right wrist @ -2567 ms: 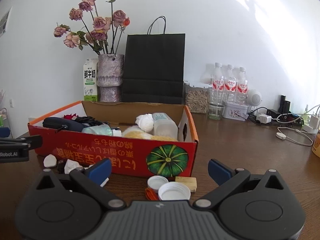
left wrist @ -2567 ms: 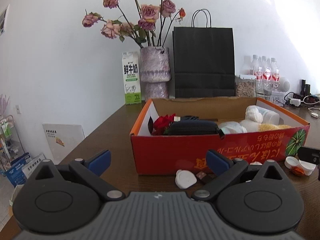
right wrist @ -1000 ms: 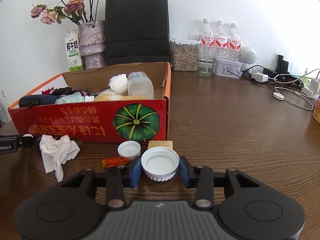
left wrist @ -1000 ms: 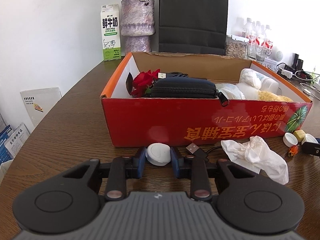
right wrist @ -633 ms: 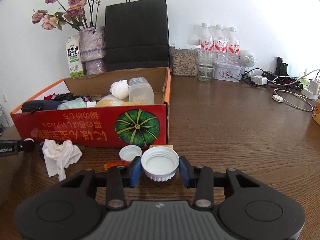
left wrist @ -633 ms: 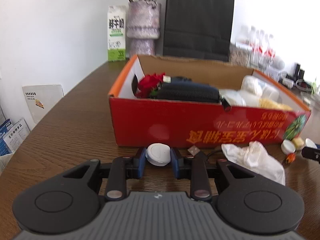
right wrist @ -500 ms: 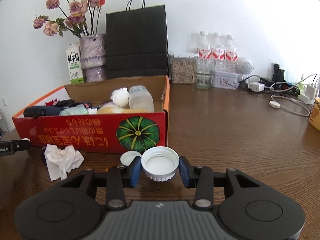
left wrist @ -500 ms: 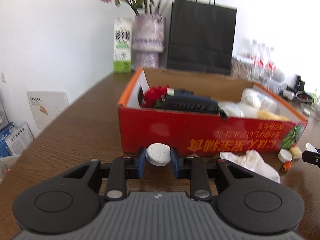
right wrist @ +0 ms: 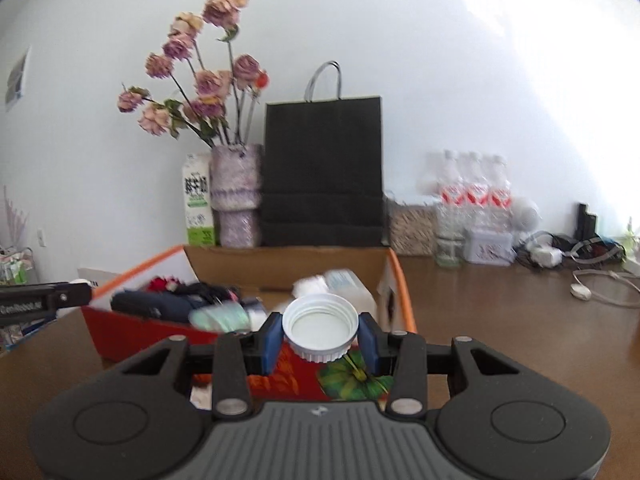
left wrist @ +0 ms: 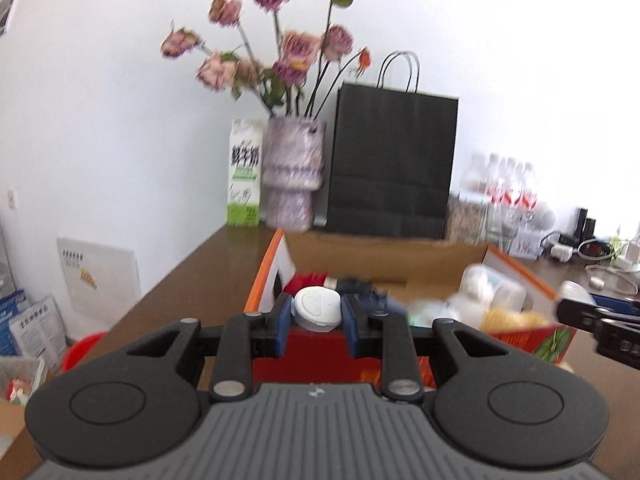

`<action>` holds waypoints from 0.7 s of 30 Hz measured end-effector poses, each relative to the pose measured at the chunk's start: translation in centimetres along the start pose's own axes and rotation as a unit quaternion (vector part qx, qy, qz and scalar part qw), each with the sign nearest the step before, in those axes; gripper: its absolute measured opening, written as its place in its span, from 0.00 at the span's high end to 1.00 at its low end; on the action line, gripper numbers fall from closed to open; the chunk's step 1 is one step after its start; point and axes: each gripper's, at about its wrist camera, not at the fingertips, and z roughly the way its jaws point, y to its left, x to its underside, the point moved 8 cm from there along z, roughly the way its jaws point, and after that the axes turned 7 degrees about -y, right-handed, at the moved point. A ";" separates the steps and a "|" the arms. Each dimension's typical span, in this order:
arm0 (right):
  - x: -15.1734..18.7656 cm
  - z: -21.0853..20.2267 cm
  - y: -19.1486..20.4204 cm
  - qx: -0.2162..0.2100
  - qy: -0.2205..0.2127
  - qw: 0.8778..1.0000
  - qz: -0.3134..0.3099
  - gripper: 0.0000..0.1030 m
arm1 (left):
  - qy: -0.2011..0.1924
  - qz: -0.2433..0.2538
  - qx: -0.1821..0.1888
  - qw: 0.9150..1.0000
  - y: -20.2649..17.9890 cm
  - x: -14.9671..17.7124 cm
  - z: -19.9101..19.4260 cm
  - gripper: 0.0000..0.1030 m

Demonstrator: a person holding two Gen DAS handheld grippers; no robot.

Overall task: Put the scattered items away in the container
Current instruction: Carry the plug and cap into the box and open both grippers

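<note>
My left gripper [left wrist: 317, 318] is shut on a small white round cap [left wrist: 317, 312], held in the air just before the near wall of the red cardboard box [left wrist: 320, 354]. My right gripper [right wrist: 320, 334] is shut on a wide white jar lid [right wrist: 320, 327], its hollow side up, raised over the box's [right wrist: 136, 332] near wall by the green pumpkin print. The box holds a dark pouch [right wrist: 152, 304], a red flower [left wrist: 306, 282], a white wad and a clear bottle [right wrist: 346, 284]. The right gripper's tip [left wrist: 596, 318] shows at the right edge of the left wrist view.
Behind the box stand a milk carton [left wrist: 245, 172], a vase of dried roses [left wrist: 294, 180], a black paper bag [left wrist: 390, 164], water bottles [right wrist: 472, 196] and a jar. Cables and chargers [right wrist: 580, 280] lie at the right. The table's left edge [left wrist: 172, 280] drops to papers and a red bin.
Both grippers rose from the tabletop with the cap and the lid and tilted up. The tissue, small cap and other bits on the table dropped out of sight.
</note>
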 end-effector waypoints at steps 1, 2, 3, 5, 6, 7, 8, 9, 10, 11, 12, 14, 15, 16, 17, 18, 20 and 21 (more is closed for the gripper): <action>-0.6 0.5 0.6 -0.006 -0.006 1.000 -0.002 0.62 | -0.005 0.002 0.003 1.000 -0.4 -0.5 0.4 0.74; -1.4 1.2 1.3 -0.012 -0.013 1.000 -0.005 0.62 | -0.010 0.004 0.007 1.000 -0.8 -1.1 0.9 0.74; -2.1 1.9 1.9 -0.017 -0.019 1.000 -0.007 0.62 | -0.017 0.005 0.009 1.000 -1.2 -1.7 1.5 0.74; -3.5 3.5 3.2 -0.026 -0.029 0.999 -0.008 0.62 | -0.031 0.006 0.012 0.999 -2.0 -2.9 3.1 0.74; -4.2 4.4 3.7 -0.028 -0.035 0.999 -0.006 0.62 | -0.039 0.004 0.010 0.999 -2.3 -3.5 4.0 0.74; -4.8 5.5 4.2 -0.030 -0.041 0.999 -0.003 0.62 | -0.047 0.001 0.006 0.999 -2.4 -3.9 5.1 0.74; -5.2 6.4 4.5 -0.029 -0.047 0.998 0.000 0.62 | -0.054 -0.002 -0.001 0.999 -2.3 -4.2 6.3 0.74; -5.4 7.4 4.8 -0.028 -0.055 0.998 0.005 0.62 | -0.056 -0.008 -0.007 0.998 -2.1 -4.1 7.4 0.74; -5.3 8.3 4.9 -0.028 -0.058 0.998 0.007 0.62 | -0.051 -0.018 -0.012 0.998 -1.7 -3.8 8.3 0.74; -4.9 9.0 4.9 -0.031 -0.055 0.998 0.010 0.62 | -0.041 -0.022 -0.013 0.999 -1.3 -3.2 9.1 0.74; -4.2 9.6 5.0 -0.037 -0.045 0.998 0.010 0.62 | -0.030 -0.021 -0.015 0.999 -1.0 -2.6 9.6 0.74; -3.1 10.4 5.0 -0.043 -0.027 0.999 0.000 0.62 | -0.012 -0.024 -0.021 0.999 -0.1 -1.6 10.2 0.74; -2.6 10.6 4.9 -0.039 -0.019 0.999 -0.004 0.62 | -0.005 -0.030 -0.025 0.999 0.3 -1.4 10.3 0.74; -2.4 10.7 4.9 -0.037 -0.013 0.999 -0.003 0.62 | -0.001 -0.036 -0.026 0.999 0.6 -1.2 10.5 0.74; -2.3 10.7 4.8 -0.038 -0.011 0.999 0.000 0.62 | 0.000 -0.040 -0.027 0.999 0.8 -1.1 10.5 0.74; -2.2 10.6 4.8 -0.039 -0.012 0.999 0.002 0.62 | -0.001 -0.041 -0.028 0.999 0.9 -1.1 10.4 0.74; -2.2 10.1 4.8 -0.037 -0.019 0.999 -0.001 0.62 | -0.002 -0.036 -0.032 0.999 0.9 -0.9 10.3 0.74; -2.3 10.0 4.8 -0.037 -0.021 0.999 0.000 0.62 | -0.002 -0.034 -0.033 0.999 0.8 -0.8 10.2 0.74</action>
